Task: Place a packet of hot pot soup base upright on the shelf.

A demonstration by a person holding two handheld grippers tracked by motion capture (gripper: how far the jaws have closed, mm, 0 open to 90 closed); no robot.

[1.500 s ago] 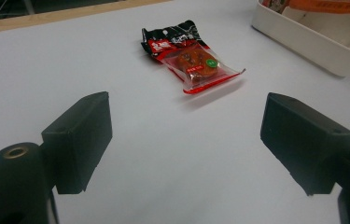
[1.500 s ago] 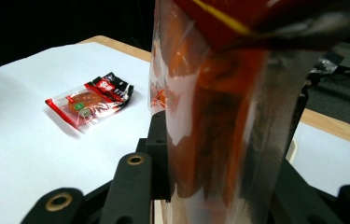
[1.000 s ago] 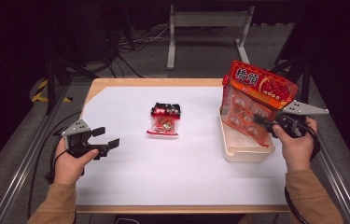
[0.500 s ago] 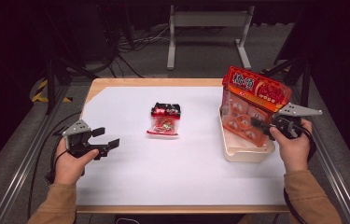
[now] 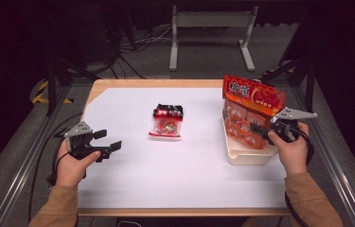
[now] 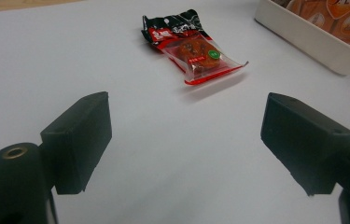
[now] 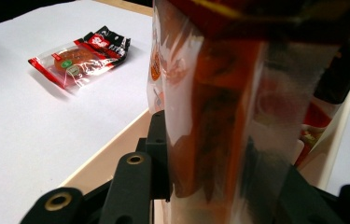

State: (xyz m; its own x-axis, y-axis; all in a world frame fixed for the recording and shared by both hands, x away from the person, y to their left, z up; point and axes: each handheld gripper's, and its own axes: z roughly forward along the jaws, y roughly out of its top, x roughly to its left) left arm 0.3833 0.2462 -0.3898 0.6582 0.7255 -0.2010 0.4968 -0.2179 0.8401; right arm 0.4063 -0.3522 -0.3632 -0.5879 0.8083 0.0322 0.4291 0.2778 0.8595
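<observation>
A big orange snack bag (image 5: 252, 109) stands upright in the cream tray (image 5: 250, 156) at the right, and my right gripper (image 5: 256, 130) is shut on its lower part. In the right gripper view the bag (image 7: 219, 112) sits squeezed between the black jaws. A small red and black snack packet (image 5: 167, 121) lies flat mid-table; it also appears in the left gripper view (image 6: 192, 47) and the right gripper view (image 7: 80, 56). My left gripper (image 5: 110, 142) rests at the table's left with its jaws open and nothing between them (image 6: 186, 144).
The tabletop is covered by a white sheet (image 5: 175, 170) with a wooden edge at the back. Metal rails run along both sides of the table. A metal stand and cables sit on the floor behind.
The right gripper has sunk with the orange bag, lowering it deeper into the tray. The left gripper has stayed where it was.
</observation>
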